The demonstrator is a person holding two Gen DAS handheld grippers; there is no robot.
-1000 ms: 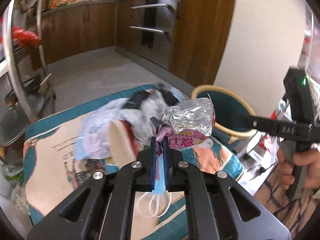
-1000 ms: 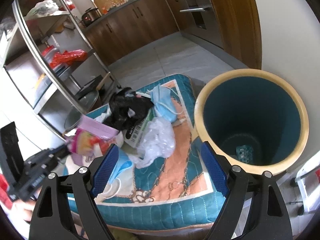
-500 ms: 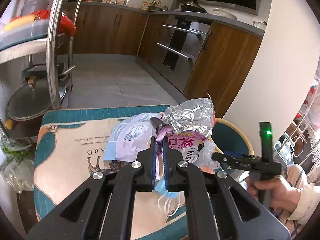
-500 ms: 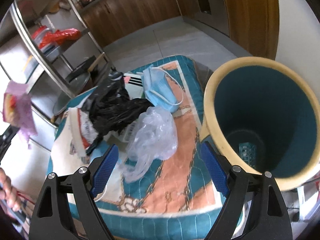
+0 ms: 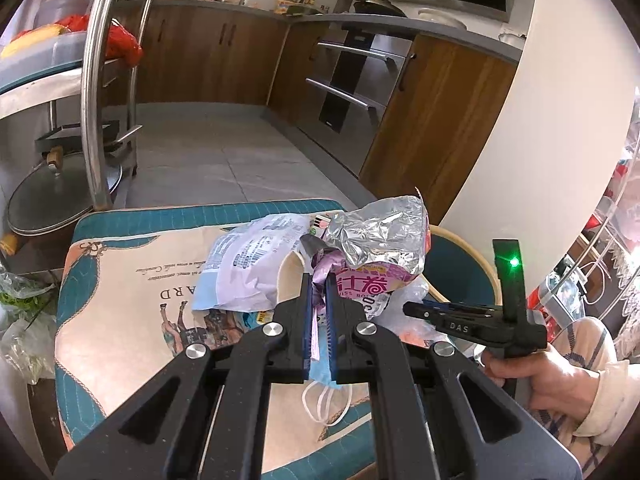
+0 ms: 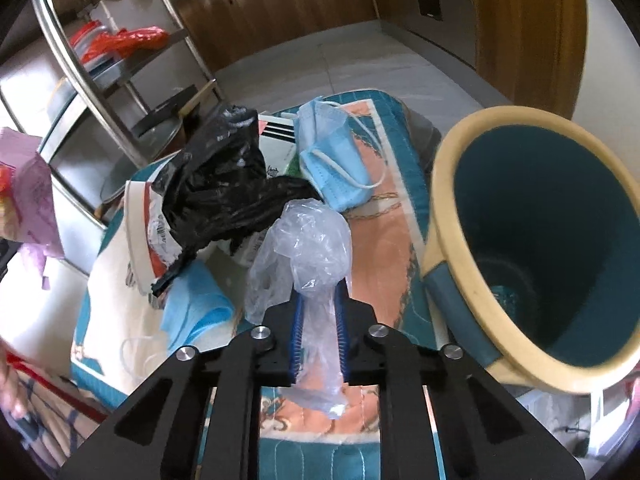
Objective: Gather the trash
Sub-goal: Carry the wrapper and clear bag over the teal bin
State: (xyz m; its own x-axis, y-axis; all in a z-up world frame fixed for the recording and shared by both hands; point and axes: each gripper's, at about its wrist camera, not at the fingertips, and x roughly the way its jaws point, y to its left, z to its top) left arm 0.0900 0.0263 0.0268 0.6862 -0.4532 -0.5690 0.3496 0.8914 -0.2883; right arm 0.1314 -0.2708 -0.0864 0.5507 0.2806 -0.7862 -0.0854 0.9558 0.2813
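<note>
My left gripper point(image 5: 318, 284) is shut on a pink and silver foil snack wrapper point(image 5: 376, 240) and holds it above the table; the wrapper also shows in the right wrist view point(image 6: 30, 192) at far left. My right gripper point(image 6: 318, 300) is shut on a crumpled clear plastic bag point(image 6: 304, 240) just above the patterned cloth point(image 6: 384, 248). The teal bin with a cream rim point(image 6: 536, 240) stands at the right of it; its rim also shows in the left wrist view point(image 5: 460, 240). A black plastic bag point(image 6: 224, 188) and blue face masks point(image 6: 332, 164) lie on the cloth.
A white and blue packet point(image 5: 248, 264) and another mask point(image 5: 320, 376) lie on the cloth under the left gripper. A steel shelf rack point(image 5: 96, 92) stands left of the table. Wooden kitchen cabinets point(image 5: 436, 120) and a white wall are behind.
My right gripper has come down and shut on the clear plastic bag. My left gripper has kept the foil wrapper and risen slightly.
</note>
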